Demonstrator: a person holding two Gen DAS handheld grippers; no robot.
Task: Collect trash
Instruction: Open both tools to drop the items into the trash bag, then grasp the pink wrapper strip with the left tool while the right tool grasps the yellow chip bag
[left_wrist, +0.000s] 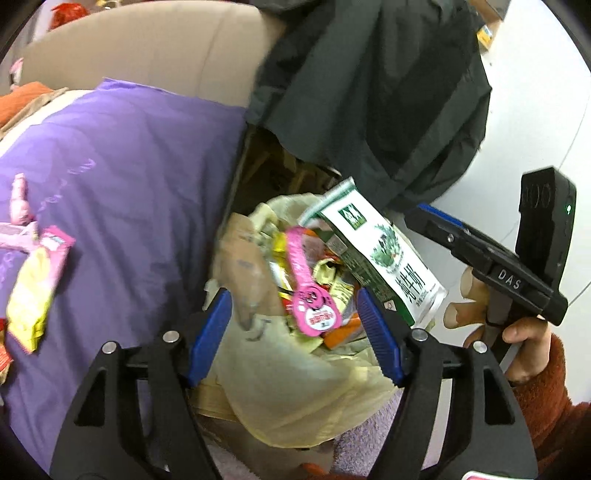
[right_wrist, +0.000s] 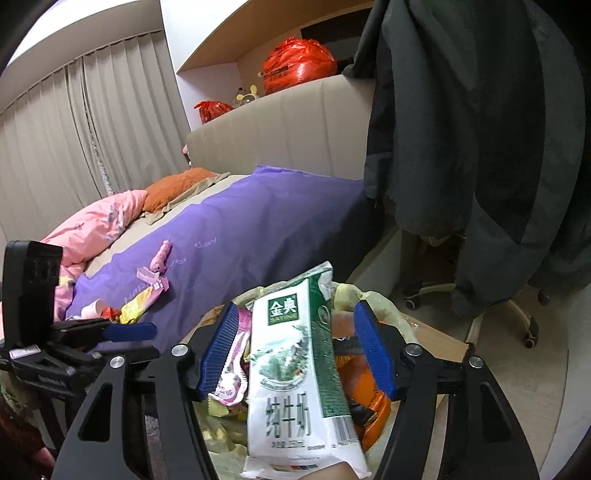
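**Both jaws wide over the trash bag**

Your left gripper (left_wrist: 293, 328) has its blue jaws spread wide with nothing pinched; in the left wrist view a pink wrapper (left_wrist: 308, 284) lies in the gap between them without touching either pad, tilted from 11 to 5 o'clock on top of the trash. Your right gripper (right_wrist: 295, 350) is just as wide: the milk carton (right_wrist: 299, 373) stands in the gap, and neither pad presses on it. The carton's green-and-white face points toward 12 o'clock in the right wrist view.

The pale yellow trash bag (left_wrist: 295, 402) sits open under both grippers, stuffed with wrappers, with an orange packet (right_wrist: 365, 402) at 4 o'clock of the carton. From the left wrist view the carton (left_wrist: 384, 254) leans across the bag's rim at 2 o'clock, and your right hand (left_wrist: 517, 343) grips its handle at 3 o'clock.

More trash remains on the purple bedspread (right_wrist: 236, 240): a yellow-and-pink packet (left_wrist: 37, 291) at 9 o'clock of the bag, and a pink toy (right_wrist: 161, 255) farther up the bed. A dark jacket (right_wrist: 472, 129) hangs at 1 o'clock.
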